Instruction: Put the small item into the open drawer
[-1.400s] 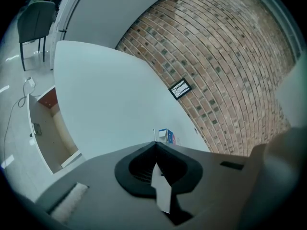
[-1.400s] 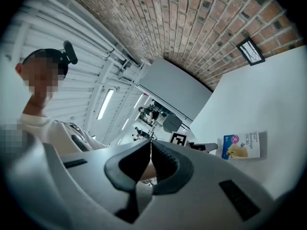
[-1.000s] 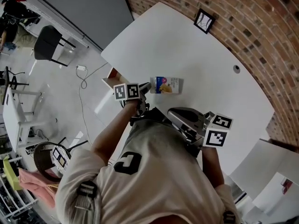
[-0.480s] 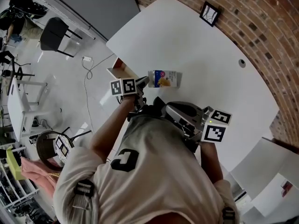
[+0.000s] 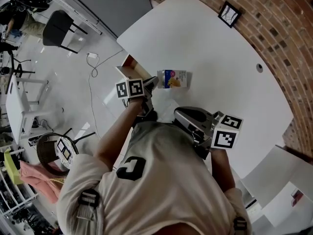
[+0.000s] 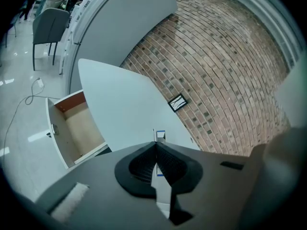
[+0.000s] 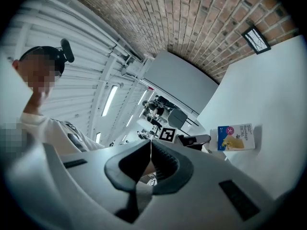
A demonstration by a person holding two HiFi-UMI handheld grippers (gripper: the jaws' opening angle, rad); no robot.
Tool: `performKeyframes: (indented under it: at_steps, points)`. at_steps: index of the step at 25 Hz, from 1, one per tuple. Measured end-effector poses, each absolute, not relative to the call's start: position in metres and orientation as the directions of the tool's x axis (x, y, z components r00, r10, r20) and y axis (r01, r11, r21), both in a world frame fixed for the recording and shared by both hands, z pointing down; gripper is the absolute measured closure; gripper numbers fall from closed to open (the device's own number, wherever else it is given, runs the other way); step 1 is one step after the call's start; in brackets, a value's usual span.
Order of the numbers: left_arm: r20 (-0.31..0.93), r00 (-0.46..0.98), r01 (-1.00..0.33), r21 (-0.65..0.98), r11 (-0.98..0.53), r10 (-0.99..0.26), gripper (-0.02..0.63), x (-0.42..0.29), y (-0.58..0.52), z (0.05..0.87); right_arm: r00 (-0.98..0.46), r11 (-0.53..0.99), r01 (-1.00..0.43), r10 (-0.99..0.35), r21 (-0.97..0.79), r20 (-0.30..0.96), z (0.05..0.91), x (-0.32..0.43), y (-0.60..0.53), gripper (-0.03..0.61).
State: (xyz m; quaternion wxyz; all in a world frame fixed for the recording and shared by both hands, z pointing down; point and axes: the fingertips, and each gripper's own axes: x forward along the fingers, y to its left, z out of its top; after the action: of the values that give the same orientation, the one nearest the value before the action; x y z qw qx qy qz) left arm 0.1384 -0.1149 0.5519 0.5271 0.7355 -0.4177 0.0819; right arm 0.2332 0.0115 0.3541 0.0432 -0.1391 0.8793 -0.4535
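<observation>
The open white drawer with a pale wooden inside (image 5: 126, 71) juts from the white tabletop's (image 5: 210, 58) left edge, while the left hand-held gripper (image 5: 154, 82), jaws together and empty, points at the small blue-and-white box (image 5: 172, 78) lying just beyond it on the tabletop, and the right hand-held gripper (image 5: 179, 113) is likewise closed on nothing.

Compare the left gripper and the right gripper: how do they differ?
The left gripper reaches the table edge, close to the small box and the open drawer; the right gripper hangs back by the person's chest. The left gripper points toward the brick wall; the right gripper points sideways, toward the left one. Both are shut and hold nothing.
</observation>
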Motion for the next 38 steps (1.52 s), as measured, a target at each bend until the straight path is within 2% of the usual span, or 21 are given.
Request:
performKeyframes:
  at_steps: [20, 38]
  points:
    - [0.440, 0.731, -0.574, 0.809, -0.123, -0.521, 0.612, 0.022, -0.110, 0.551, -0.937, 0.576, -0.335, -0.289, -0.746, 0.197, 0.344, 0.076, 0.033, 0.572]
    - [0.392, 0.817, -0.513, 0.829, -0.222, -0.424, 0.612, -0.007, -0.089, 0.542, -0.863, 0.502, -0.456, -0.453, -0.735, 0.226, 0.344, 0.039, 0.064, 0.572]
